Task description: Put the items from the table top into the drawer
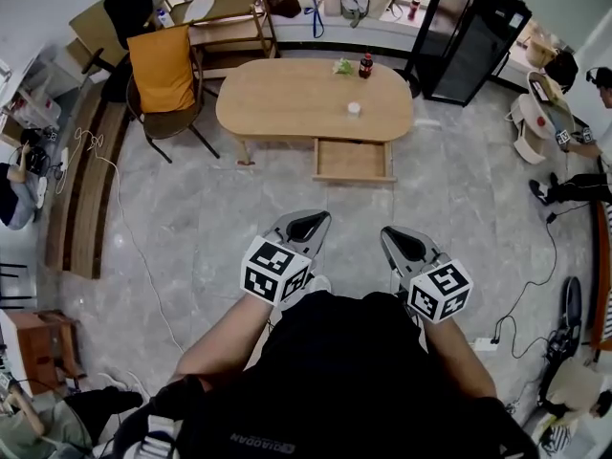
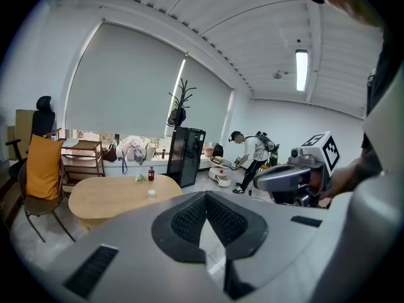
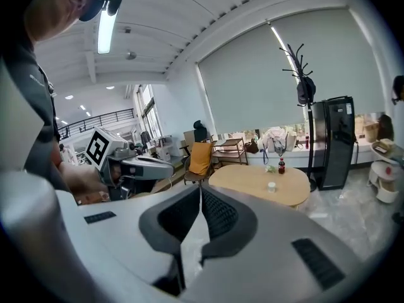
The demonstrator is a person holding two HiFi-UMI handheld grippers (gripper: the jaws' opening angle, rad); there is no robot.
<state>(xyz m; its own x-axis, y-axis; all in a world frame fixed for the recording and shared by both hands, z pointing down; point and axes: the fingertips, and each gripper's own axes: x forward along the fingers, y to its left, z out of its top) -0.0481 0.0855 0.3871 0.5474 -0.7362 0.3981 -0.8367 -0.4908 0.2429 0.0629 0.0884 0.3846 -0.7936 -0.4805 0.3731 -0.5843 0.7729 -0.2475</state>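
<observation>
A light wooden oval table (image 1: pixel 287 98) stands across the room, its drawer (image 1: pixel 354 159) pulled open at the front. On the table top are a dark cola bottle (image 1: pixel 365 65), a small green item (image 1: pixel 343 66) and a small white cup (image 1: pixel 354 108). In the left gripper view the bottle (image 2: pixel 151 173) and the cup (image 2: pixel 151 194) show far off. Both grippers are held in front of the person's body, well short of the table. My left gripper (image 1: pixel 320 216) is shut and empty. My right gripper (image 1: pixel 387 231) is shut and empty too.
A chair with an orange cushion (image 1: pixel 164 70) stands left of the table and a black cabinet (image 1: pixel 469 32) right of it. A long wooden bench (image 1: pixel 91 175) runs along the left. A seated person (image 1: pixel 574 161) and cables (image 1: pixel 535 275) are on the right, over grey floor.
</observation>
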